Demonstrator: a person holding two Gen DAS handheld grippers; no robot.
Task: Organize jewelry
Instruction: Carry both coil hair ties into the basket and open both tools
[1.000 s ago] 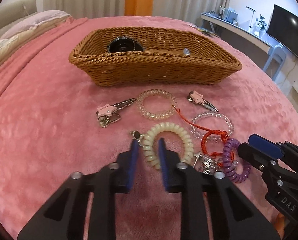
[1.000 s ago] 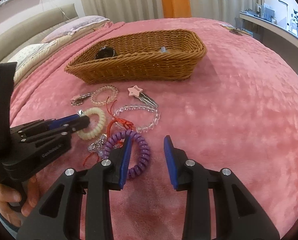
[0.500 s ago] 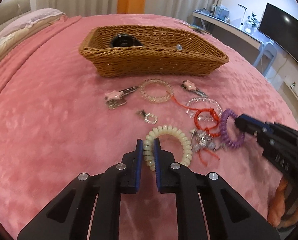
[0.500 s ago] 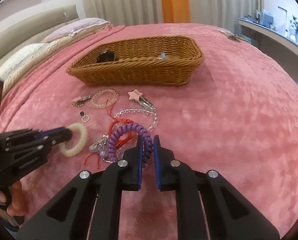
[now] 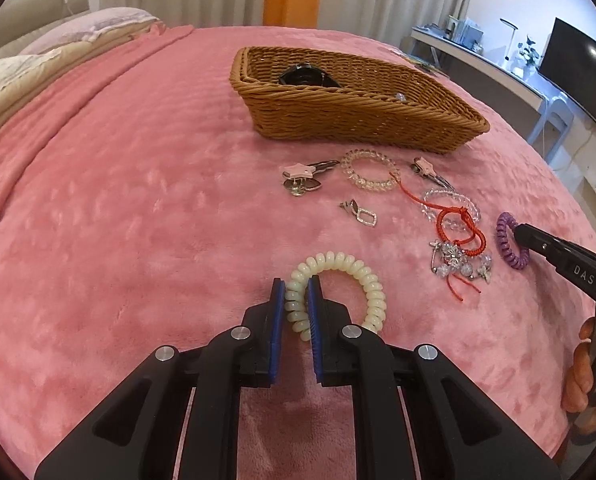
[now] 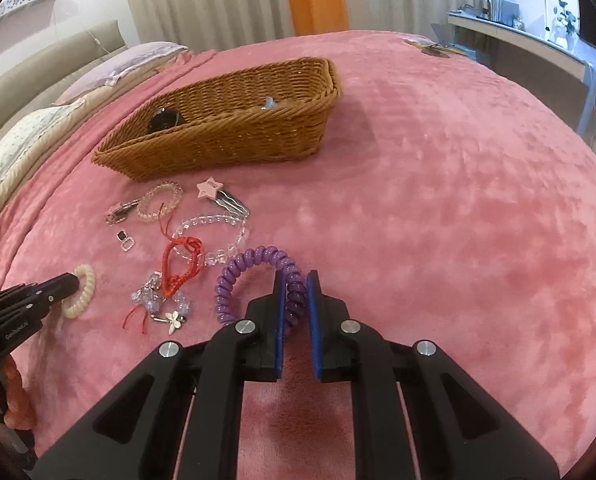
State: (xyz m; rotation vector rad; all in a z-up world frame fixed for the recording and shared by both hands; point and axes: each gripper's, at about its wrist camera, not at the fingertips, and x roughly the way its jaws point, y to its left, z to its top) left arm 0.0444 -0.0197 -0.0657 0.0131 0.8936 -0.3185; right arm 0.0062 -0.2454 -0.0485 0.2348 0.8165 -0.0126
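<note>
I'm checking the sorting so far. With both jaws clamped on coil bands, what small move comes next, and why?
Probably lift both and carry them toward the basket: the left gripper pinches the cream band, the right gripper the purple band, both low over the blanket.

Bare blanket right — trinkets left

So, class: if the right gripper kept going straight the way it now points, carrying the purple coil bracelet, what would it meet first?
Probably bare pink blanket. The right gripper, shut on the purple coil bracelet, points downward, with nothing ahead between its fingers but blanket. The wicker basket lies off to the left, though depth is uncertain.
</note>
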